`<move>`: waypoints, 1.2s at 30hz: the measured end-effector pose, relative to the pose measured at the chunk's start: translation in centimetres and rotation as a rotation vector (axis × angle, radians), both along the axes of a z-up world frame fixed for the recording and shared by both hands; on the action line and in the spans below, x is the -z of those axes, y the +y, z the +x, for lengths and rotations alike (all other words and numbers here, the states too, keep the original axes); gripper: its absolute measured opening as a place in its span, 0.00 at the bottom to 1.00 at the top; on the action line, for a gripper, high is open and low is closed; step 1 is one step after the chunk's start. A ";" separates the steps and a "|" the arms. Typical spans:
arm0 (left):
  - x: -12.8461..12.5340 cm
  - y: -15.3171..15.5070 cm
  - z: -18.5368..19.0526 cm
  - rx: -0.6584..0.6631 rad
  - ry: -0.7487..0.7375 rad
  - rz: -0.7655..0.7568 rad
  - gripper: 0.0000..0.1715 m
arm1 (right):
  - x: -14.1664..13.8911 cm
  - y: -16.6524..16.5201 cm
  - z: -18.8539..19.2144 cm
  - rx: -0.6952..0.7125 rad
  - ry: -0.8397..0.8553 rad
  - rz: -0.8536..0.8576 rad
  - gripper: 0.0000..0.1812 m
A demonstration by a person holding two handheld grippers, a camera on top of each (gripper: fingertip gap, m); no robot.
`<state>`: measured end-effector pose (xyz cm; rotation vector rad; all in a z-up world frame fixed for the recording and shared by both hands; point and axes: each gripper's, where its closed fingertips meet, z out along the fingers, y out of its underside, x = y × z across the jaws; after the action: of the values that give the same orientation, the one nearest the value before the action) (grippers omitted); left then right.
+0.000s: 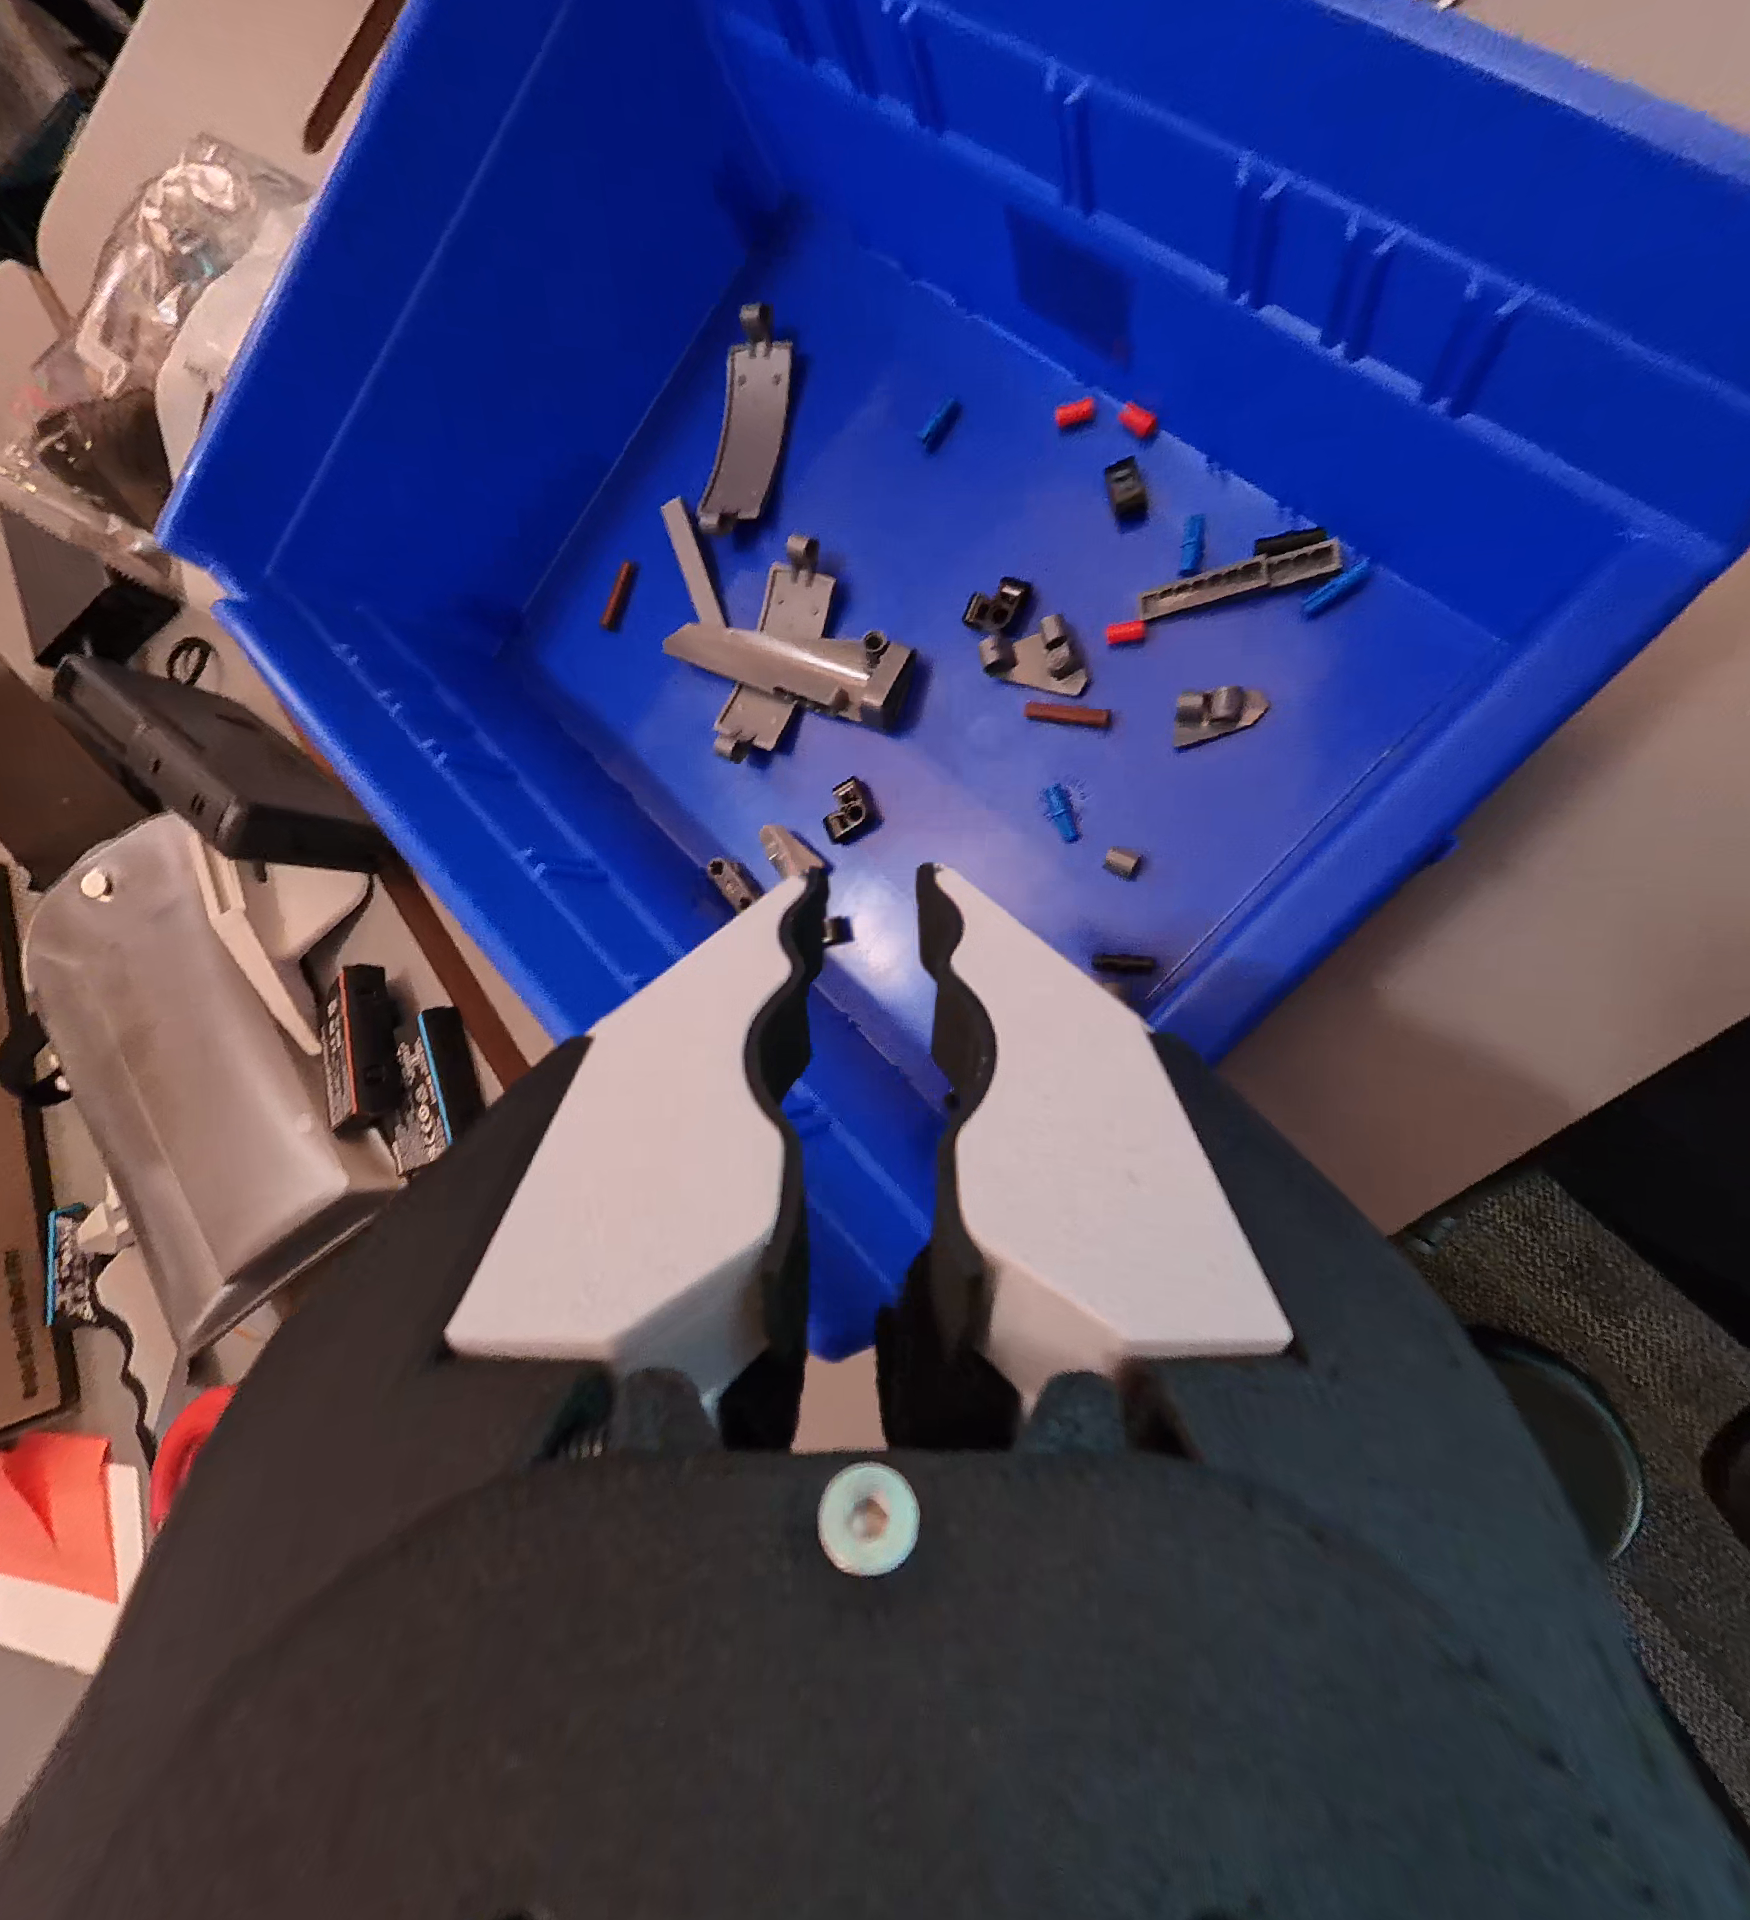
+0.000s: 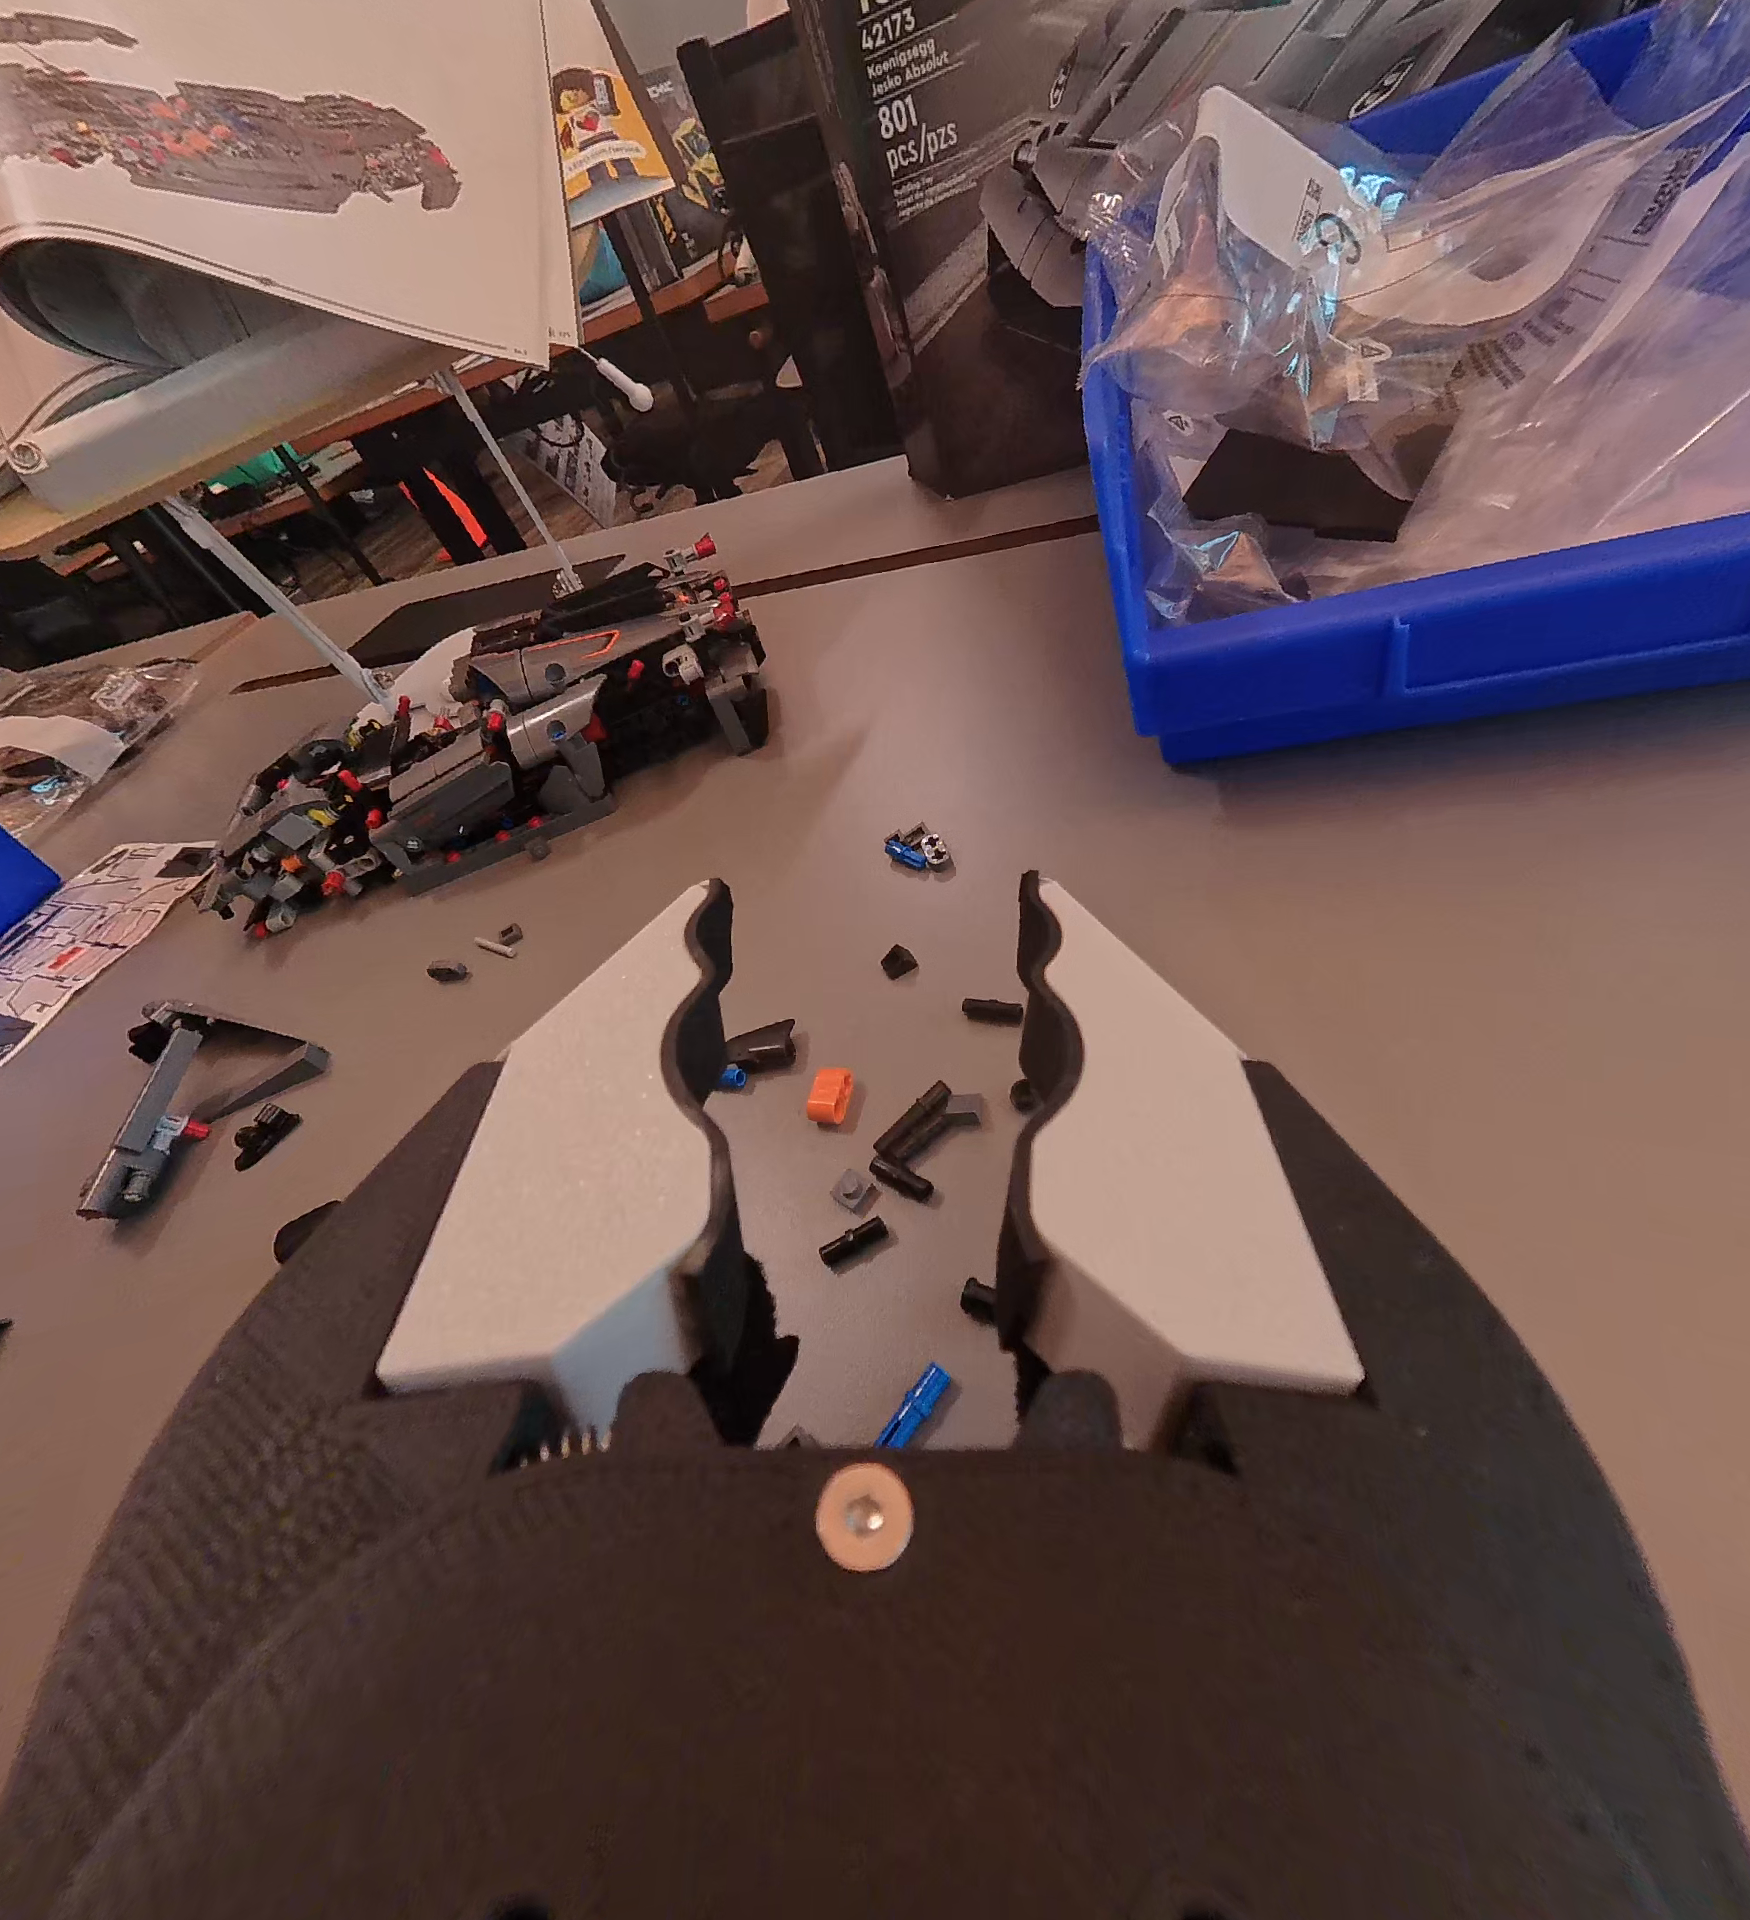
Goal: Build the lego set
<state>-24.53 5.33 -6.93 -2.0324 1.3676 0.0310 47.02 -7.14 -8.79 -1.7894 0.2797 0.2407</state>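
Half-built lego model (image 2: 497, 748), dark grey with red pins, resting on the grey table (image 2: 1370, 1039), well beyond the right gripper (image 2: 873, 883), whose fingers are spread and empty above scattered black pins and an orange piece (image 2: 829, 1096). Behind stand a printed set box (image 2: 944, 239), an open instruction booklet (image 2: 227, 177) and a blue bin of plastic bags (image 2: 1473, 644). Only the left wrist view shows the blue tray (image 1: 435, 436) of loose grey, red and blue pieces; the left gripper (image 1: 871, 875) hangs over its near wall, fingers slightly parted, gripping nothing.
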 end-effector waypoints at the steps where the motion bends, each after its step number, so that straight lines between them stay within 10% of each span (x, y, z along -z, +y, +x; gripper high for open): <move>1: 0.2 -0.1 0.3 0.011 0.000 -0.006 0.09 | 0.0 0.0 0.0 0.000 0.001 0.000 0.29; 36: 1.9 0.7 -0.7 -0.025 0.101 -0.049 0.11 | 0.1 0.1 -0.1 -0.008 -0.005 -0.008 0.30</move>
<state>-25.19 6.04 -8.80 -2.1135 1.4174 0.1130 46.87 -7.08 -8.90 -1.7990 0.2697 0.2410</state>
